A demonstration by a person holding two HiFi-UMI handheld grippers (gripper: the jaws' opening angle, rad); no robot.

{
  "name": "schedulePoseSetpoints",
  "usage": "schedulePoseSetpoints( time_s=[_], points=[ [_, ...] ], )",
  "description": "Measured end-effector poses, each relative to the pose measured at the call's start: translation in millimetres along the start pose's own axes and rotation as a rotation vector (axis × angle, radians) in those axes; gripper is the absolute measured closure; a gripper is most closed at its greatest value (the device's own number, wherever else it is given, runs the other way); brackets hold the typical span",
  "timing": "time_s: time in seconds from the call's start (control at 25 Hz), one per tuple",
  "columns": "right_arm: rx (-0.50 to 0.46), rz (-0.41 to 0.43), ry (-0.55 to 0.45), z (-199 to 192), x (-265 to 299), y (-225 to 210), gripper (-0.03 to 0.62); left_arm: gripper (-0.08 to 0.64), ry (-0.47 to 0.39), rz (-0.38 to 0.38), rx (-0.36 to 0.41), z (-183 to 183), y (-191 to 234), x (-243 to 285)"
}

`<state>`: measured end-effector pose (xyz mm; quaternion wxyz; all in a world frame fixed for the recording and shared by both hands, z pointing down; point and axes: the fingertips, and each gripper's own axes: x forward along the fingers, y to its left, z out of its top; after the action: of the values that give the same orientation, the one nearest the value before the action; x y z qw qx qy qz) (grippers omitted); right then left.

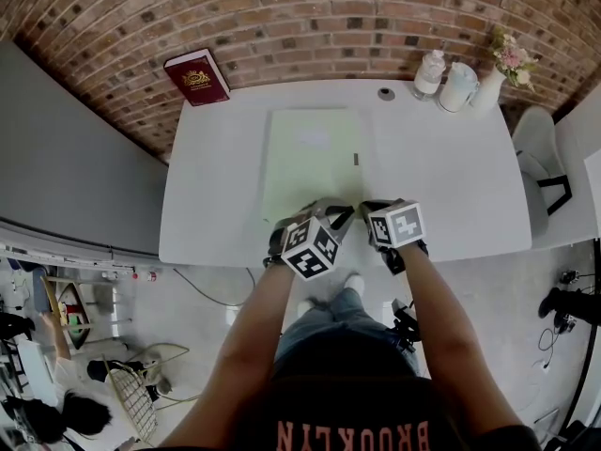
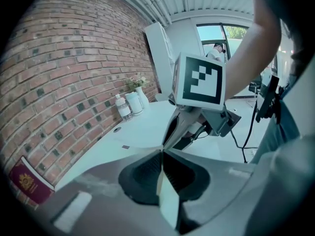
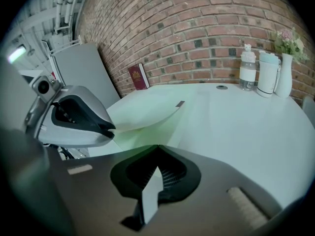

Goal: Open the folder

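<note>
Grip: your left tool (image 2: 162,151) and right tool (image 3: 157,146) each clamp a folder (image 1: 315,153) edge.
Lift: raise the left's cover slowly; hold the right still.

A pale green, thin plastic folder (image 1: 315,163) lies on the white counter (image 1: 451,186), left of its middle, running from the front edge toward the back, a small dark tab (image 1: 356,159) on its right side; at the front edge its upper cover (image 3: 142,113) curls upward

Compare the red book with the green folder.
The red book is dark with a gold crest; the folder is pale green and larger. The book stands against the brick wall; the folder lies mid-table. The book is shut; the folder's cover is partly lifted. Both rest on the white table.
</note>
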<state>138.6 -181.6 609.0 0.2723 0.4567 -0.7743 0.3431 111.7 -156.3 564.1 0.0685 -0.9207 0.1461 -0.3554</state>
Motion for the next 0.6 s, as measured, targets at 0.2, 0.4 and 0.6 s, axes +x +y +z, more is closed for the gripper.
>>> schedulePoseSetpoints(
  time_s=[0.2, 0.4, 0.6],
  points=[
    [-0.006, -0.003, 0.012, -0.5, 0.3, 0.5, 0.59, 0.548, -0.002, 0.005, -0.005, 0.9, 1.2, -2.1],
    [-0.015, -0.007, 0.022, -0.4, -0.3, 1.7, 0.589, 0.549, -0.006, 0.011, -0.009, 2.9, 3.3, -5.0],
    [-0.045, -0.016, 0.033, -1.2, 0.9, 3.2, 0.589, 0.551, -0.014, 0.021, -0.014, 3.7, 6.5, -8.6]
  ],
)
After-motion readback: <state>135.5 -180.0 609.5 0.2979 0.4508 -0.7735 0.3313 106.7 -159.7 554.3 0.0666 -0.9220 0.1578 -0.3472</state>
